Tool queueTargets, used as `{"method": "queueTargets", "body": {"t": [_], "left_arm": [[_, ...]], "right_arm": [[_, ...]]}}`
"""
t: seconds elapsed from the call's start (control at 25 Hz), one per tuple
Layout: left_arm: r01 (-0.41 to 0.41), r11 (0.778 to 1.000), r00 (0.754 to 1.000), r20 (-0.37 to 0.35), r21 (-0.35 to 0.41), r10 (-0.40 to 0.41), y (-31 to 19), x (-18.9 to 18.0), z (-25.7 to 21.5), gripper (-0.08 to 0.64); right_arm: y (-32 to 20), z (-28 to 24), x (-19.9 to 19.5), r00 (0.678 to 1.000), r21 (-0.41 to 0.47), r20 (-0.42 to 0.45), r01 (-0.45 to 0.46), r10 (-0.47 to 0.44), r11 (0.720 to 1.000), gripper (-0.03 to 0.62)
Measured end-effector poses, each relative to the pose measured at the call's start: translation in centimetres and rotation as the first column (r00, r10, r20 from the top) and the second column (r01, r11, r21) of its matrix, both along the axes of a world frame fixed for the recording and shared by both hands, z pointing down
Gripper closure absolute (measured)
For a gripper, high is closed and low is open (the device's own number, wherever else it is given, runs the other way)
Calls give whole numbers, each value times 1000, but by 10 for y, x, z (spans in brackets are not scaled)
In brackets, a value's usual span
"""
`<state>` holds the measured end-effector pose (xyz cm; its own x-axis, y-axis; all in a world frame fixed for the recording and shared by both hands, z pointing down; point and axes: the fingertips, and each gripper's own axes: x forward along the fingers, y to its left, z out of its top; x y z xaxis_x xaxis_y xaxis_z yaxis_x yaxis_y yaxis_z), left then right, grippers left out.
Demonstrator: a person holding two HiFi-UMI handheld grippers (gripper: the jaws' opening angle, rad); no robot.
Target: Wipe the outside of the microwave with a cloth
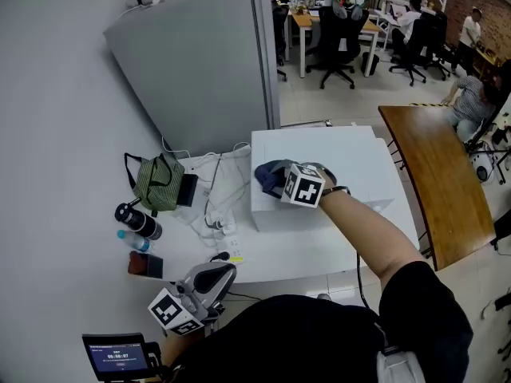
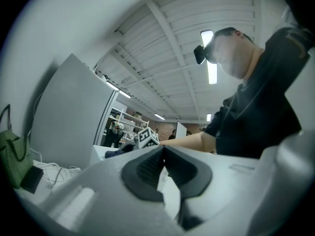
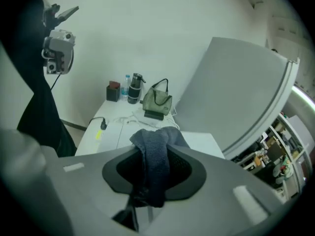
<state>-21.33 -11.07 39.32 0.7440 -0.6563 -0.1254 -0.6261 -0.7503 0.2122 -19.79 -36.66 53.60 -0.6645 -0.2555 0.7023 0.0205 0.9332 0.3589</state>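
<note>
1. Pinches cloth (image 1: 266, 175) with right gripper (image 1: 278, 182) at microwave (image 1: 339, 154) top's left edge, per head view; holds left gripper (image 1: 214, 276) off table's (image 1: 271, 258) front edge.
2. Left gripper view: shows jaws pressed together, empty.
3. Right gripper view: cloth (image 3: 155, 156) clamped; best to press flat, sweep edge to edge.

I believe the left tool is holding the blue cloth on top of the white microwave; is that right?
Not quite: the right tool is holding the blue cloth on top of the white microwave. The right gripper view shows the cloth clamped between its jaws.

The cloth (image 3: 155, 166) looks rough-knit, the microwave (image 1: 359, 158) smooth matt.
</note>
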Motion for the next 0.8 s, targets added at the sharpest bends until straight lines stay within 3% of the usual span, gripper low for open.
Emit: {"method": "queueTargets", "body": {"t": [0.16, 0.32, 0.44, 0.52, 0.6, 0.72, 0.8], "left_arm": [[-30, 999, 1000, -5, 20, 30, -8, 48, -9, 555], [-56, 998, 998, -29, 24, 56, -14, 112, -10, 555], [-77, 997, 997, -28, 19, 78, -18, 145, -10, 555], [-85, 996, 996, -26, 16, 85, -16, 152, -11, 555], [-71, 997, 997, -23, 18, 71, -11, 145, -13, 555], [-29, 999, 999, -28, 29, 30, -1, 113, -14, 555], [-9, 999, 1000, -28, 38, 10, 9, 85, -14, 555]], "right_arm": [[-25, 9, 149, 991, -11, -40, -132, 132, 991, 497], [-45, 15, 311, 953, -16, -75, -297, 295, 955, 497], [-55, 13, 364, 937, -10, -91, -339, 337, 941, 497], [-54, 4, 353, 946, 4, -71, -317, 317, 948, 497], [-37, -15, 300, 969, -14, 22, -245, 245, 969, 497], [19, -38, 163, 988, -34, 149, -24, 28, 999, 497], [61, -41, 67, 981, -17, 163, 110, -105, 994, 497]]}}
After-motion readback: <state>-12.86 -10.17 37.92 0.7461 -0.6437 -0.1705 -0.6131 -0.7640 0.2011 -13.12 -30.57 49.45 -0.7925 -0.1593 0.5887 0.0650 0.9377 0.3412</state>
